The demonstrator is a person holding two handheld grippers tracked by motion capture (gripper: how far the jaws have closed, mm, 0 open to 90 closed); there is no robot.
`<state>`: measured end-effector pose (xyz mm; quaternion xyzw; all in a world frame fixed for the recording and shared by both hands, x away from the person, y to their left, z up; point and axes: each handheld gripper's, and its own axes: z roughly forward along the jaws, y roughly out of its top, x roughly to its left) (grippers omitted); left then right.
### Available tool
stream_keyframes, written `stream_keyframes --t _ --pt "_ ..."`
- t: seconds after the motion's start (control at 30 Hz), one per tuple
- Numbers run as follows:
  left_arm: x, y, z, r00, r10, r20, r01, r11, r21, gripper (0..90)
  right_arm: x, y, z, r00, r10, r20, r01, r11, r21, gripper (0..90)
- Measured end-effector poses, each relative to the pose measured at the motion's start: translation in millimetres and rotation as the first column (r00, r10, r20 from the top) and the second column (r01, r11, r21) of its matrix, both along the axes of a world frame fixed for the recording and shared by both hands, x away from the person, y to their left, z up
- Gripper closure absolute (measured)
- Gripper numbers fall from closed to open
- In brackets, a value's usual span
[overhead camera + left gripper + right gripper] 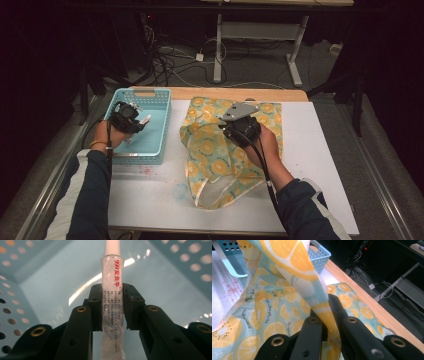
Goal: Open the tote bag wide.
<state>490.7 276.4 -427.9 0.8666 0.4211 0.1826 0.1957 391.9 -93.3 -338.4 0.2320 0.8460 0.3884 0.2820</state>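
The left claw (112,306) is clenched on a white ointment tube (112,290) and holds it inside the blue basket (161,125), just above its floor, cap end pointing away from the jaws. So the tube seems to be at the point of delivery: it looks carried in but not yet let go (whether it touches the floor cannot be told). The right claw (328,315) grips a fold of the fruit-print cloth (210,150) and lifts it off the tabletop (320,165), so that work appears only begun. The basket walls stand close round the left claw, leaving upward as its easiest way out. The right side of the tabletop offers broad bare room, while the wooden far edge (280,94) lies near the cloth.
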Motion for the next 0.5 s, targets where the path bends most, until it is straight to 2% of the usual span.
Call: stream_keyframes --t 0.03,0.07,0.1,0.13,0.17,0.2,0.23,0.27,0.3,0.43,0.47,0.5 --pt "-8.0 1.4 5.6 0.9992 -0.014 0.036 0.015 0.9992 -0.036 69.5 0.0 0.1 -0.9 1.0 -0.004 -0.002 0.004 1.0 0.003 89.7" --pt "-8.0 1.4 5.6 0.9992 -0.014 0.036 0.015 0.9992 -0.036 69.6 0.0 0.1 -0.9 1.0 -0.004 -0.002 0.004 1.0 0.003 89.7" --pt "-16.7 1.8 10.2 0.9967 -0.023 0.078 0.028 0.9976 -0.064 69.6 0.9 0.9 -2.5 1.0 -0.01 -0.001 0.01 1.0 0.0 89.7" --pt "-16.7 1.8 10.2 0.9967 -0.023 0.078 0.028 0.9976 -0.064 69.6 0.9 0.9 -2.5 1.0 -0.01 -0.001 0.01 1.0 0.0 89.7" --pt "-21.0 1.6 12.1 0.9948 -0.024 0.099 0.032 0.9963 -0.08 69.6 2.2 1.7 -3.8 1.0 -0.008 -0.006 0.008 1.0 0.0 89.6" --pt "-30.6 1.4 16.0 0.9883 -0.021 0.151 0.04 0.9921 -0.119 69.6 2.5 2.3 -4.5 0.9999 -0.01 -0.008 0.01 1.0 0.002 89.7" --pt "-35.7 1.2 17.8 0.9846 -0.022 0.174 0.047 0.9888 -0.142 69.6 3.1 2.8 -5.0 0.9999 -0.012 -0.005 0.012 1.0 -0.001 89.7" --pt "-41.6 0.5 19.1 0.9777 -0.016 0.209 0.05 0.9857 -0.161 69.6 3.6 3.2 -5.4 0.9999 -0.013 -0.007 0.013 1.0 -0.003 89.7" --pt "-41.6 0.5 19.1 0.9777 -0.016 0.209 0.05 0.9857 -0.161 69.6 4.1 3.6 -6.1 0.9999 -0.014 -0.01 0.014 1.0 -0.004 89.7" --pt "-63.3 -6.4 23.7 0.9547 -0.02 0.297 0.09 0.9709 -0.222 69.6 7.4 5.2 -10.4 0.9995 -0.027 -0.014 0.026 0.999 -0.024 89.7" --pt "-74.4 -12.9 28.0 0.9433 -0.043 0.329 0.125 0.9643 -0.233 69.6 8.2 5.4 -11.7 0.9993 -0.033 -0.017 0.032 0.999 -0.026 89.7" --pt "-74.4 -12.9 28.0 0.9433 -0.043 0.329 0.125 0.9643 -0.233 69.6 9.1 5.4 -12.9 0.9991 -0.037 -0.02 0.037 0.999 -0.029 89.7"
